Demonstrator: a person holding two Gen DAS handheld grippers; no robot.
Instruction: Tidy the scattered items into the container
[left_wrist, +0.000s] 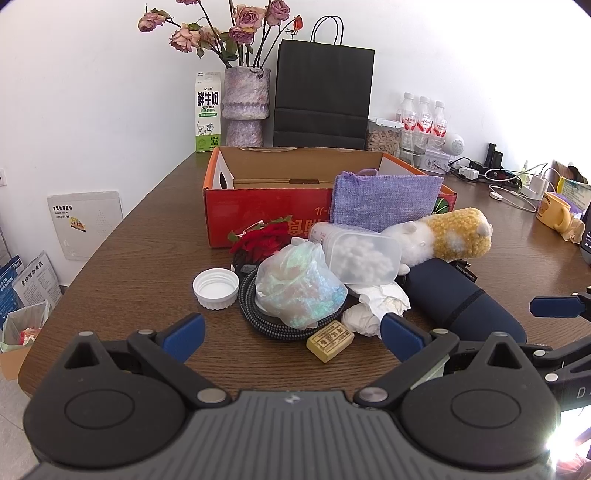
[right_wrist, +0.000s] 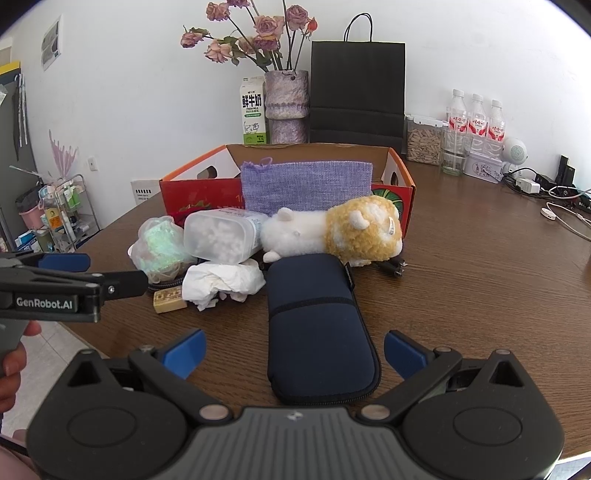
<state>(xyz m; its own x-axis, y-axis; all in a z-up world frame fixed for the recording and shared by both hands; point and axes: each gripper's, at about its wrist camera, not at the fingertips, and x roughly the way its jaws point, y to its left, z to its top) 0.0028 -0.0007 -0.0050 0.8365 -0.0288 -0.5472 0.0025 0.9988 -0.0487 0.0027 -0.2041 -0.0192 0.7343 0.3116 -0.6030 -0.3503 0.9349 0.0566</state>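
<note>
We hold both grippers low over the table (left_wrist: 122, 258), jaws wide and gripping nothing. The left gripper (left_wrist: 291, 336) faces a heap: cap (left_wrist: 215, 288), bag (left_wrist: 299, 291), soap (left_wrist: 330, 340), tissue (left_wrist: 380, 302), tub (left_wrist: 364, 256). The right gripper (right_wrist: 294, 352) straddles the near end of the navy pouch (right_wrist: 317, 317). Behind lie the plush (right_wrist: 332, 230) and purple cloth (right_wrist: 306, 182), leaning on the open box (right_wrist: 400, 173). Bare table lies right of the pouch.

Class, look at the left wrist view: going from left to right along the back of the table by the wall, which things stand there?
Milk carton → vase of dried roses → black paper bag → clear jar of seeds → three water bottles.
</note>
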